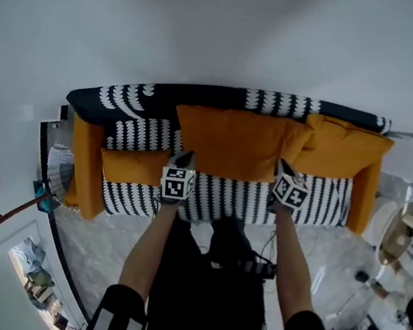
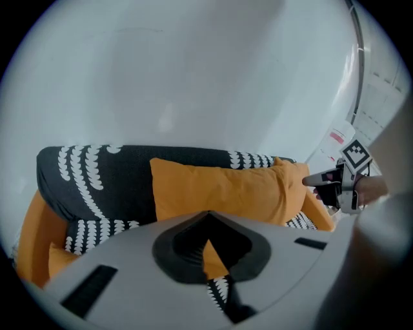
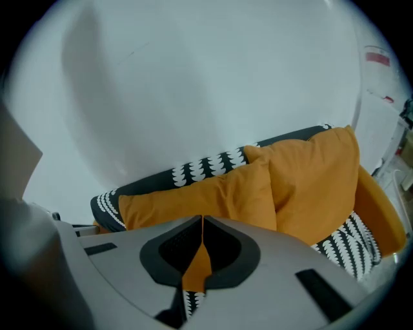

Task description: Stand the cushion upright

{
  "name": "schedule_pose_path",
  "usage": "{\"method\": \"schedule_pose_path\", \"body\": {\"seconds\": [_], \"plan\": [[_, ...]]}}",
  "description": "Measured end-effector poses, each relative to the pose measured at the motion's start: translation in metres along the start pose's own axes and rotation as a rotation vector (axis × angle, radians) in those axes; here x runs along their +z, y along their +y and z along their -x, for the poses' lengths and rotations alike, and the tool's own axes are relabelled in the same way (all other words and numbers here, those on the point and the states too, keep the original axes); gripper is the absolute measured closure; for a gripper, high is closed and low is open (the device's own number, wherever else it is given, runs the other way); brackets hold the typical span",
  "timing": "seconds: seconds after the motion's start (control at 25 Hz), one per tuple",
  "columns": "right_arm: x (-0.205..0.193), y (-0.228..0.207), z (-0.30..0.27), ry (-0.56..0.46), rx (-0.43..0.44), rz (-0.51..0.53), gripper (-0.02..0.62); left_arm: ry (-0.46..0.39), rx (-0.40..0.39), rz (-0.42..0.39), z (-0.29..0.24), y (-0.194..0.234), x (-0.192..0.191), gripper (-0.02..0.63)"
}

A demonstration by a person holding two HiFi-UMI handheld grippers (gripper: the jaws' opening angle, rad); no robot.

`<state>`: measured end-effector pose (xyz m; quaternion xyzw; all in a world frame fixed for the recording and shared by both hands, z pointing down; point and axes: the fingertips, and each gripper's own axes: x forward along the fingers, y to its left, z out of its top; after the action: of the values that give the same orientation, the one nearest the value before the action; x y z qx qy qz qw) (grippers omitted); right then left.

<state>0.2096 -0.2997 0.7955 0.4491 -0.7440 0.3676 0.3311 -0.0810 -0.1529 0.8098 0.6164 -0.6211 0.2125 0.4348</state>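
A wide orange cushion [image 1: 233,143] leans against the backrest of a black-and-white patterned sofa [image 1: 127,100]. My left gripper [image 1: 185,155] is at the cushion's lower left corner and my right gripper [image 1: 282,167] at its lower right corner. In the left gripper view the jaws of the left gripper [image 2: 208,214] meet at the tips, with orange cloth in the slit below them and the cushion [image 2: 219,190] beyond. The right gripper [image 3: 202,219] looks the same, jaws together on an orange strip of the cushion [image 3: 206,196]. How much cloth each pinches is hidden by the jaws.
A second orange cushion [image 1: 345,151] stands at the sofa's right end, overlapping the first. A small orange cushion [image 1: 132,166] lies on the left of the seat. The sofa has orange arms [image 1: 85,172]. A round side table [image 1: 398,230] stands on the marble floor at right.
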Motion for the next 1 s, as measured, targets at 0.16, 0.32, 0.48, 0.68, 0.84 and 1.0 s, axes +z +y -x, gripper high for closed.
{"method": "schedule_pose_path", "body": {"seconds": [0.16,0.32,0.48,0.68,0.84,1.0], "plan": [[0.004,0.019,0.019,-0.036,0.024,0.016,0.598,-0.049,-0.014,-0.006,0.028,-0.009,0.012,0.607],[0.013,0.038,0.049,-0.088,0.026,0.042,0.598,-0.083,-0.032,-0.023,0.059,-0.023,0.019,0.607],[0.020,0.058,0.077,-0.134,0.039,0.051,0.598,-0.131,-0.052,-0.041,0.092,-0.034,0.032,0.607],[0.030,0.087,0.118,-0.189,0.081,0.075,0.600,-0.238,-0.035,-0.053,0.139,-0.049,0.057,0.607],[0.039,0.111,0.156,-0.260,0.107,0.123,0.600,-0.323,-0.050,-0.077,0.177,-0.063,0.075,0.607],[0.051,0.130,0.193,-0.330,0.124,0.100,0.600,-0.392,-0.086,-0.084,0.211,-0.075,0.092,0.607]]}}
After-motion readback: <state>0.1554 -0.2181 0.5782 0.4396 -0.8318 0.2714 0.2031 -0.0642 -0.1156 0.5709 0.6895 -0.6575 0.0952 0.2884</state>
